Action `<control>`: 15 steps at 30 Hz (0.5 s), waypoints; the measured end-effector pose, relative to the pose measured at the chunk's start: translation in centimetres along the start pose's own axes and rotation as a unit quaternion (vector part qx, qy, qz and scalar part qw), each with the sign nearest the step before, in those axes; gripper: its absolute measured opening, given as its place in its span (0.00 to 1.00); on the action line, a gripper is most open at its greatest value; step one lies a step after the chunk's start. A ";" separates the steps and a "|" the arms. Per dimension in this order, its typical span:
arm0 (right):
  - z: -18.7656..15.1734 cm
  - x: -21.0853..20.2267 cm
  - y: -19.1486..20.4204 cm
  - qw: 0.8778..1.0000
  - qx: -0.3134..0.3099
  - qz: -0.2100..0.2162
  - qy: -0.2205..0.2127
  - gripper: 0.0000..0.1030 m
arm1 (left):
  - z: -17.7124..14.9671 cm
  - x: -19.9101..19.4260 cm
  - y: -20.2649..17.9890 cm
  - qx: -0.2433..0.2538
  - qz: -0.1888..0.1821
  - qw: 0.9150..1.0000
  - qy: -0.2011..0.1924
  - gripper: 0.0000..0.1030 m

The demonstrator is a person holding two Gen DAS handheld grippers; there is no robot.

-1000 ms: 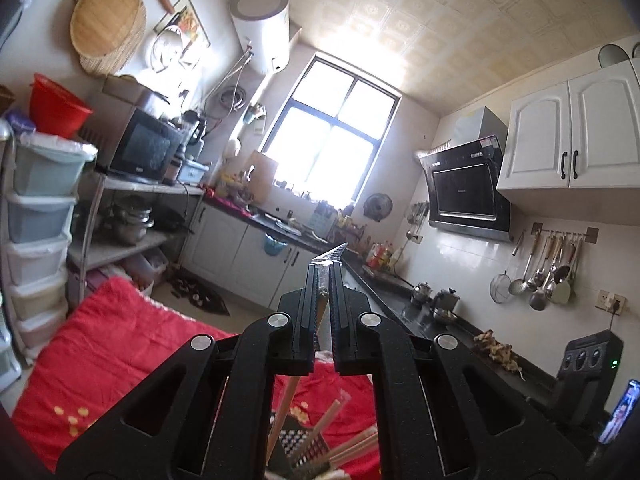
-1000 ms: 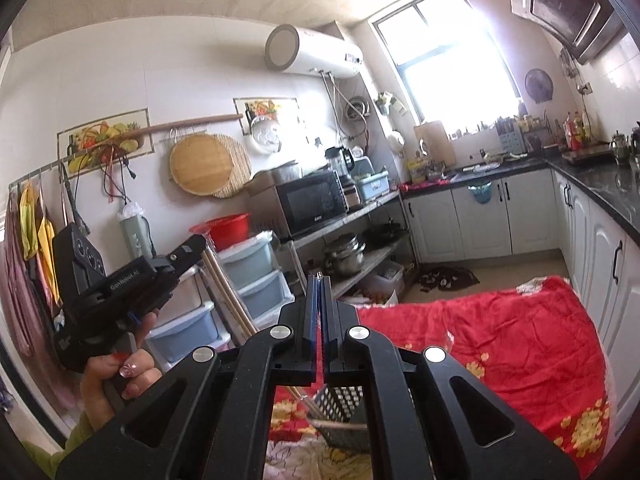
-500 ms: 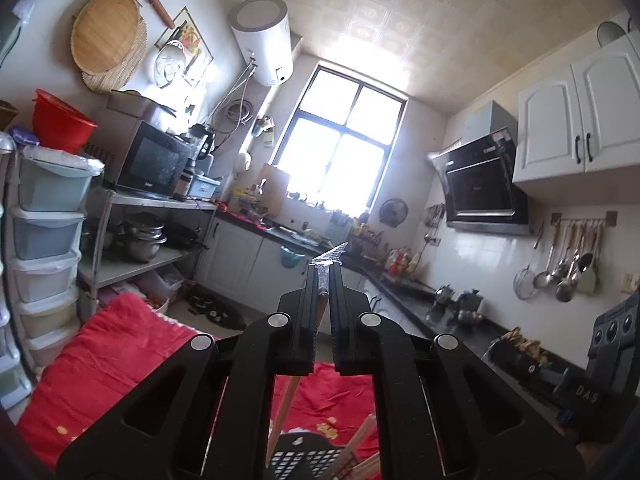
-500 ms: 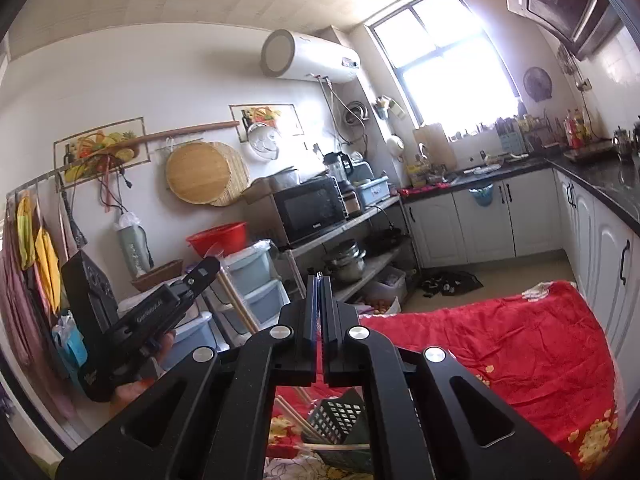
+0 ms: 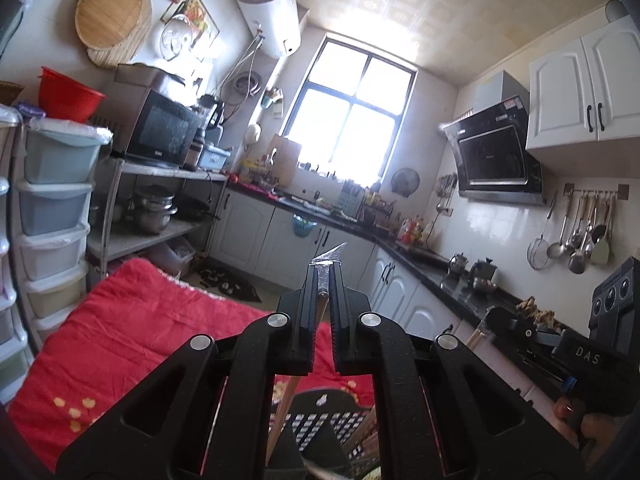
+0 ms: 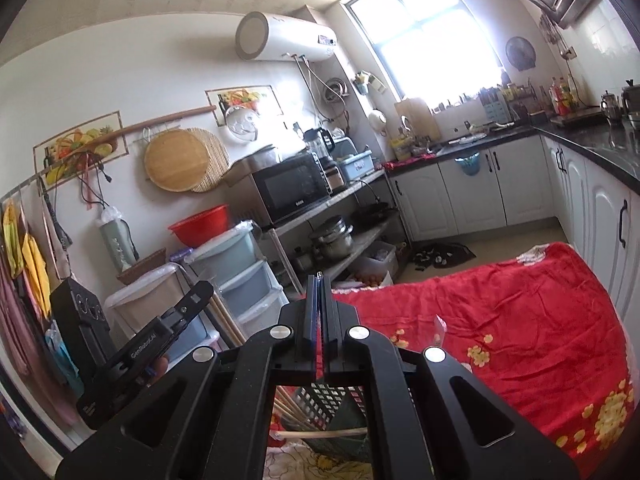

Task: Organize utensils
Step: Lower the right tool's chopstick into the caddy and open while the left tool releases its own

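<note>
Red floral cloth [image 6: 500, 320] covers the work surface; visible in both wrist views, bare over most of its area

Dark perforated utensil basket [image 6: 332, 398] stands at the near edge of the cloth, directly below both grippers. In the left wrist view its rim [image 5: 320, 408] shows between the finger arms. Several wooden chopsticks [image 6: 320, 434] are in or across it: one lies roughly horizontal across the basket front; others lean up and to the left out of the basket

Left gripper [image 5: 324, 276]: jaws closed on a pair of chopsticks [image 5: 280, 412]. Long axis steep, close to vertical; the lower shafts run down toward the basket, and the right wrist view shows them [image 6: 228, 320] slanting down to the right from the gripper toward the basket. At the fingertips a small shiny pointed piece [image 5: 330, 254] projects forward and up to the right; cannot tell what it is

Right gripper [image 6: 319, 280]: jaws pressed together. Only a thin sliver shows at the fingertips; cannot tell whether anything is held

A hand [image 5: 588, 428] grips the right gripper's handle at the lower right of the left wrist view; fingers partly hidden
</note>
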State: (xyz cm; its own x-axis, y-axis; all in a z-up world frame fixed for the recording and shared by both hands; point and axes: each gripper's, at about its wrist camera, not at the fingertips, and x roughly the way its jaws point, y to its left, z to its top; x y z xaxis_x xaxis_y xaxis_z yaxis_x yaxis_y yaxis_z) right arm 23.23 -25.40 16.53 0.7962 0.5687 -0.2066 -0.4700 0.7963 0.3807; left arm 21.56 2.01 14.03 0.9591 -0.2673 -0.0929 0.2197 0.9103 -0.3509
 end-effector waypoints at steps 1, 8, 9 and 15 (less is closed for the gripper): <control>-0.3 0.2 -0.1 1.000 -0.001 -0.004 0.003 0.02 | -0.2 0.1 0.1 -0.001 0.000 1.000 0.004 0.03; -2.0 1.4 -0.8 0.999 0.010 -0.023 0.024 0.02 | -1.5 0.1 0.5 -0.004 0.002 1.000 0.018 0.03; -2.2 1.4 -1.0 0.999 0.012 -0.025 0.026 0.02 | -1.5 0.2 0.4 -0.004 0.003 1.000 0.020 0.03; -3.1 1.1 -1.6 0.998 0.025 -0.040 0.031 0.35 | -2.3 -0.2 0.7 -0.004 0.001 0.999 0.037 0.10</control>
State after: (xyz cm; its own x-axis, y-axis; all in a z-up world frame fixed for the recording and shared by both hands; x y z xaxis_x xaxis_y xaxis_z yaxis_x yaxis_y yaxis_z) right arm 23.68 -25.41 12.86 0.8048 0.5168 -0.2919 -0.3850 0.8289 0.4059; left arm 21.11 2.02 11.70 0.9437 -0.2889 -0.1614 0.2167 0.9080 -0.3586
